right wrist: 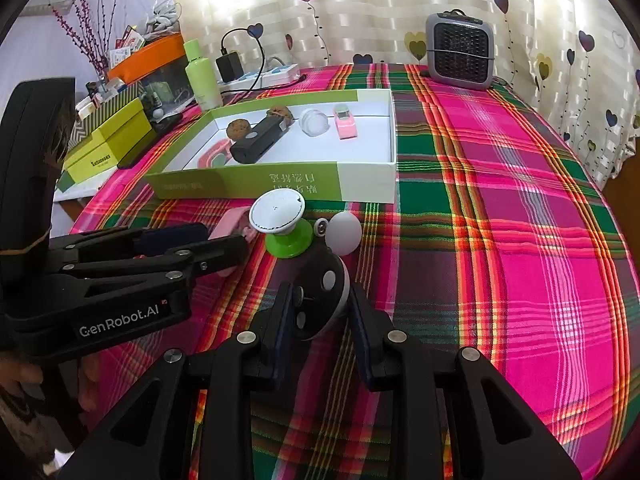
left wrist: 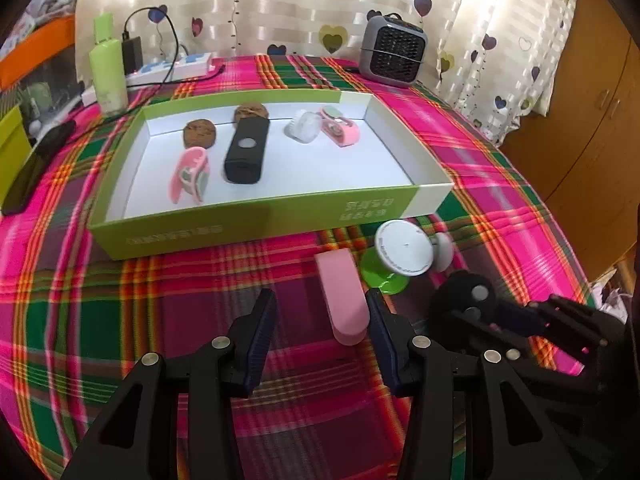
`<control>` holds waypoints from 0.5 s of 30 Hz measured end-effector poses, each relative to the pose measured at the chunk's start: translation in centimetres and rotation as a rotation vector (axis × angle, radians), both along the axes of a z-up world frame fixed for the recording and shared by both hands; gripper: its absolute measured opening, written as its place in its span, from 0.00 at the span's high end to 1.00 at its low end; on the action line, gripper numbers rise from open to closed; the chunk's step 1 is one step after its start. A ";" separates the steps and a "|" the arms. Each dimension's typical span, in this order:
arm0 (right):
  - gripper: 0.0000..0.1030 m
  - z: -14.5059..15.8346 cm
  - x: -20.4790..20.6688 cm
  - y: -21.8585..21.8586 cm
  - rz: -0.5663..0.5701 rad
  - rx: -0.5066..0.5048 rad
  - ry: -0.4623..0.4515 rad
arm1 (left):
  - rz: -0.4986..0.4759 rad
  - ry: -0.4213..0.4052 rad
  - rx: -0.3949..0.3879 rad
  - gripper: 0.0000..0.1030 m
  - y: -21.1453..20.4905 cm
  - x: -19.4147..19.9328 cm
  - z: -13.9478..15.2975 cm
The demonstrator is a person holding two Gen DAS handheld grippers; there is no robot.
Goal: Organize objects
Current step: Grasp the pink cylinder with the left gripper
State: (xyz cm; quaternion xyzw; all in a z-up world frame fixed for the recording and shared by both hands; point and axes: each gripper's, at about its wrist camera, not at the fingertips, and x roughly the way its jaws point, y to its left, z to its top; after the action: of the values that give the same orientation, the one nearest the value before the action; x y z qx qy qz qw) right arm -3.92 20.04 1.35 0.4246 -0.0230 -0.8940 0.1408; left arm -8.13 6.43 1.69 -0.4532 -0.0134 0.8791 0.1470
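Note:
A green and white box (left wrist: 256,216) (right wrist: 280,184) holds two walnuts (left wrist: 200,133), a black rectangular device (left wrist: 246,150) (right wrist: 258,142), pink clips (left wrist: 190,174) (left wrist: 340,126) and a clear cap (left wrist: 302,126). In front of the box lie a pink clip (left wrist: 344,300), a green-based white knob (left wrist: 402,254) (right wrist: 280,220) and a white ball (right wrist: 344,234). My left gripper (left wrist: 322,312) is open, its fingers either side of the pink clip. My right gripper (right wrist: 320,312) is open around a round black and white object (right wrist: 324,296) (left wrist: 468,296), not clamped.
The table has a pink and green plaid cloth (right wrist: 520,240). At the back stand a grey heater (left wrist: 394,52) (right wrist: 460,52), a green bottle (left wrist: 108,66) (right wrist: 202,76), a power strip with charger (left wrist: 176,66) and a dark phone (left wrist: 36,168). Yellow-green boxes (right wrist: 108,140) sit at the left edge.

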 end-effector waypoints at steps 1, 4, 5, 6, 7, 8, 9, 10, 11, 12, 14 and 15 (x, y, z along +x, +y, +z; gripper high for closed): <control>0.72 0.0 0.0 0.0 0.000 -0.001 0.000 | 0.001 0.001 -0.002 0.57 -0.2 0.0 0.0; 0.72 0.0 0.0 0.0 0.000 0.000 0.000 | 0.002 0.009 -0.010 0.57 -0.7 0.0 0.2; 0.72 0.0 0.0 0.0 0.000 0.001 0.000 | -0.001 0.010 -0.012 0.57 -0.8 -0.1 0.2; 0.72 0.0 -0.1 0.0 0.000 0.001 0.000 | -0.003 0.009 -0.014 0.57 -0.8 -0.2 0.1; 0.72 0.0 0.0 0.0 0.000 0.000 0.000 | -0.005 0.008 -0.019 0.57 -0.8 -0.2 0.1; 0.72 0.0 -0.1 0.0 0.000 0.000 0.000 | -0.007 0.007 -0.022 0.57 -0.7 -0.3 0.1; 0.72 0.0 -0.1 0.0 0.000 -0.002 0.000 | -0.010 0.006 -0.022 0.57 -0.7 -0.3 0.1; 0.72 0.0 0.0 0.0 0.000 -0.001 0.000 | -0.014 0.005 -0.016 0.57 -0.5 -0.4 0.0; 0.72 0.0 -0.1 0.0 0.000 -0.003 -0.001 | -0.020 0.005 -0.011 0.57 -0.4 -0.4 0.0; 0.72 -0.1 -0.1 0.0 0.000 -0.004 -0.002 | -0.025 0.005 -0.009 0.57 -0.2 -0.4 0.0; 0.72 -0.1 -0.1 0.0 0.000 -0.004 -0.002 | -0.032 0.013 -0.015 0.57 0.1 -0.6 0.0; 0.72 -0.1 -0.1 0.0 0.000 -0.004 -0.002 | -0.033 0.017 -0.018 0.57 0.3 -0.6 0.0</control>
State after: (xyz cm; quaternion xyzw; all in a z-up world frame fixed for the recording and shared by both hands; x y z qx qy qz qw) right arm -4.06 20.05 1.29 0.4252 -0.0248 -0.8937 0.1415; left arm -8.74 6.70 1.64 -0.4470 0.0031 0.8806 0.1574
